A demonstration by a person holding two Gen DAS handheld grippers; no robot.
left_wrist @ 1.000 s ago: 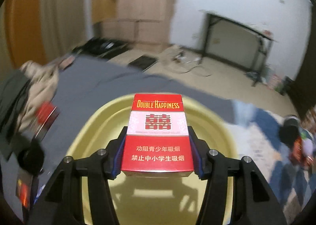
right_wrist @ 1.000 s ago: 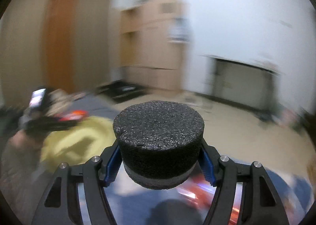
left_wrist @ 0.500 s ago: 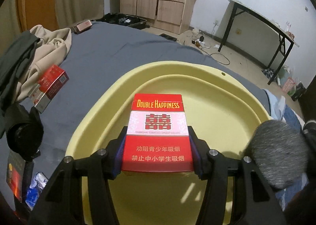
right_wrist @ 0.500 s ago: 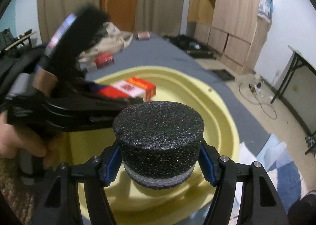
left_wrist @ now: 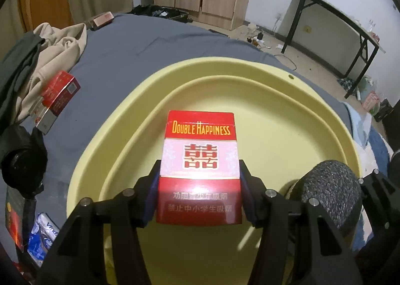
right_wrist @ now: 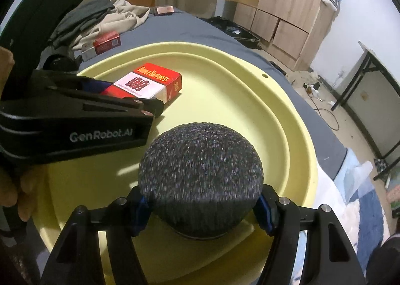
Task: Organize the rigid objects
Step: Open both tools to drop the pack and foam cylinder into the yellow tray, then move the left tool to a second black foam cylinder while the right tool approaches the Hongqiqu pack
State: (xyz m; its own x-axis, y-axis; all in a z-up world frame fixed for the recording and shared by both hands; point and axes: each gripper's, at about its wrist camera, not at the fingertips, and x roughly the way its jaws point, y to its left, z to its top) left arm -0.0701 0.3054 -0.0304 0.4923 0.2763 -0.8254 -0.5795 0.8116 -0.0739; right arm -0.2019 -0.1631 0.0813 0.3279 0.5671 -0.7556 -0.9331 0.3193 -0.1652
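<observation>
Left hand-held gripper (left_wrist: 199, 197): clamped on cigarette pack (left_wrist: 200, 167), light, stiff card; I hold its long sides.
Right hand-held gripper (right_wrist: 201, 206): closed on foam puck (right_wrist: 200, 172), light, squashy; both over basin (right_wrist: 295, 119).

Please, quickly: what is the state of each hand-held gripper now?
Left hand-held gripper: closed on the Double Happiness box.
Right hand-held gripper: closed on the black foam puck.

R hand-held gripper (right_wrist: 202, 207) clamps foam puck (right_wrist: 200, 172) over yellow basin (right_wrist: 287, 114); cig pack (right_wrist: 150, 82) inside.
</observation>
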